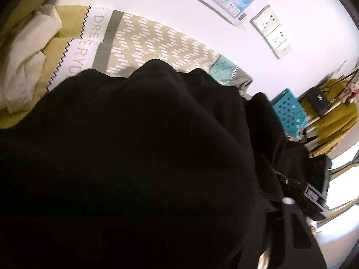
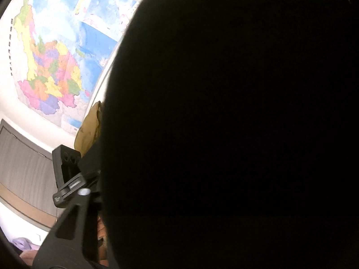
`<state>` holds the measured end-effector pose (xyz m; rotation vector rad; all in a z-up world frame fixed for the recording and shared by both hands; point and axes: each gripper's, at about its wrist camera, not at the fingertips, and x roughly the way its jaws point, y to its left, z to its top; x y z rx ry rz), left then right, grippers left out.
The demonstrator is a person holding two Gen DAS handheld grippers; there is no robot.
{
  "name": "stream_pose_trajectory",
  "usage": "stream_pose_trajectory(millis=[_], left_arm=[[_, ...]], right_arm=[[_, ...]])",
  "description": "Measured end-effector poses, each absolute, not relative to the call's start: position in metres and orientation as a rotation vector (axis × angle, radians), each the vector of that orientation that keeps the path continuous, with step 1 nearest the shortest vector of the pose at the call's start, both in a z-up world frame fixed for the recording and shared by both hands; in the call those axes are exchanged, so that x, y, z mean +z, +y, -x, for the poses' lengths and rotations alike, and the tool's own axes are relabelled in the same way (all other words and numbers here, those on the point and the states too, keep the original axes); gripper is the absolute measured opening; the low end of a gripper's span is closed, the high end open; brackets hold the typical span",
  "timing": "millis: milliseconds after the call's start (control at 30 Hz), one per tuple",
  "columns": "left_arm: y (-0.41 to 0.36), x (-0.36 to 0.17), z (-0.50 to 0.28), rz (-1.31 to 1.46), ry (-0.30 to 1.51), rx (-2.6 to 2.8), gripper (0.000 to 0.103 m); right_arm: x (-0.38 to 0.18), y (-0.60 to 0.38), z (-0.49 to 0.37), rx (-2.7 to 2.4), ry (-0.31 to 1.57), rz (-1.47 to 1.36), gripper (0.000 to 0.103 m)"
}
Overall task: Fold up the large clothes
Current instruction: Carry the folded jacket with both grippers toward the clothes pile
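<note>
Both tongs are largely buried under one black garment (image 1: 134, 157), so it cannot be told from either view whether their jaws are parted or pressed on the cloth. Of the left tongs (image 1: 300, 192) only one black finger with a white screw head is seen, at the lower right of the left wrist view, with dark cloth draped over and beside it. Of the right tongs (image 2: 74, 179) one black finger is seen at the lower left of the right wrist view, its inner side hidden by the same dark cloth (image 2: 224, 123).

The garment fills most of both views and is bunched up in front of the cameras; in the left wrist view it is seen lying over a bed (image 1: 157, 42) whose cover is patterned with white dashes on tan, with a lettered white band and a zigzag edge. A cream cloth (image 1: 27, 62) is seen crumpled at the bed's left end. A coloured map (image 2: 51, 67) is hung on the white wall (image 1: 179, 6). A turquoise basket (image 1: 288, 112) with square holes is seen beyond the garment, near a mustard-yellow cloth (image 1: 336, 121). Wall sockets (image 1: 271, 31) are seen above them.
</note>
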<state>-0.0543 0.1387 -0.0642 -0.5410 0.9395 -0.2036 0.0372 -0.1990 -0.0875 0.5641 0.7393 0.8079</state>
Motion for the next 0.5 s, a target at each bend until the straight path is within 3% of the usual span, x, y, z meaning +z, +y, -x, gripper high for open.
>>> stream_pose_trajectory(millis=[100, 200, 500], left_arm=[[0.134, -0.055, 0.056, 0.517, 0.928, -0.19, 0.041], [0.137, -0.042, 0.057, 0.525, 0.908, -0.214, 0.037], [0.157, 0.033, 0.06, 0.493, 0.794, -0.283, 0.036]], right_arm=[[-0.075, -0.202, -0.032, 0.84, 0.707, -0.577, 0.027], [-0.053, -0.206, -0.02, 0.86, 0.641, -0.565, 0.024], [0.02, -0.201, 0.007, 0.928, 0.51, -0.507, 0.023]])
